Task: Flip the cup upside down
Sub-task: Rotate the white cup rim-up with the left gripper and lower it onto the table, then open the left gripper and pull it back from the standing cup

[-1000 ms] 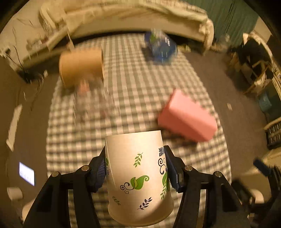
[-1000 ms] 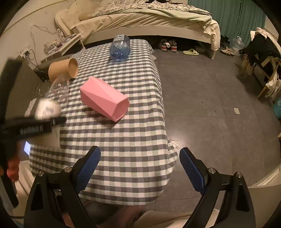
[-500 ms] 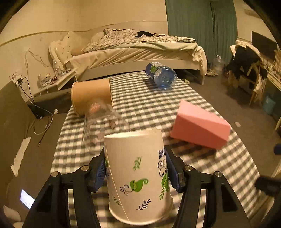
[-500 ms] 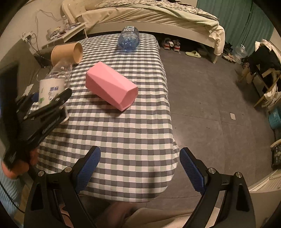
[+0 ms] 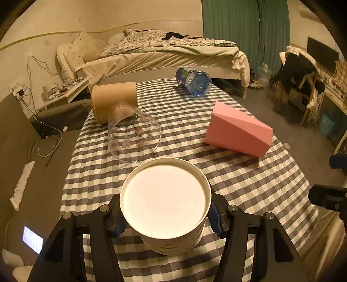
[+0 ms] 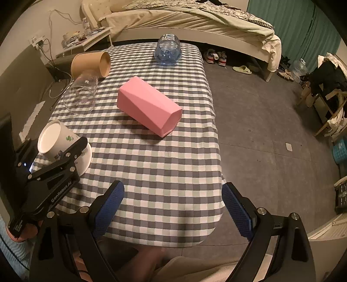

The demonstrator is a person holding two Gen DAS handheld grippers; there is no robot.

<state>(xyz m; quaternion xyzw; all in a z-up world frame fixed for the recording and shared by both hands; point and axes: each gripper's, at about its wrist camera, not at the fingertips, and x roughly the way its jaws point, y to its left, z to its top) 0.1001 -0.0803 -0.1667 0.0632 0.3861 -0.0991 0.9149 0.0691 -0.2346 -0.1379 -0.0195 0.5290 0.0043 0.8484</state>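
My left gripper point(image 5: 166, 217) is shut on a white paper cup point(image 5: 164, 204) with green leaf prints. The cup is turned base up, its white bottom facing the camera, its wide rim down on or just above the checked tablecloth point(image 5: 238, 180). In the right wrist view the same cup point(image 6: 63, 147) sits tilted near the table's left front edge, gripped by the left gripper point(image 6: 65, 156). My right gripper point(image 6: 173, 208) is open and empty, over the table's front edge.
A pink faceted cup point(image 6: 149, 108) lies on its side mid-table. A clear glass point(image 6: 80, 95), a brown paper cup point(image 6: 92, 64) and a blue plastic bottle point(image 6: 168, 48) lie further back. A bed point(image 6: 195, 19) stands behind; the floor point(image 6: 260, 108) is on the right.
My left gripper has tipped the paper cup forward and lowered it: its side faced me before, now its base does and the rim is at the cloth. The right gripper stayed open.
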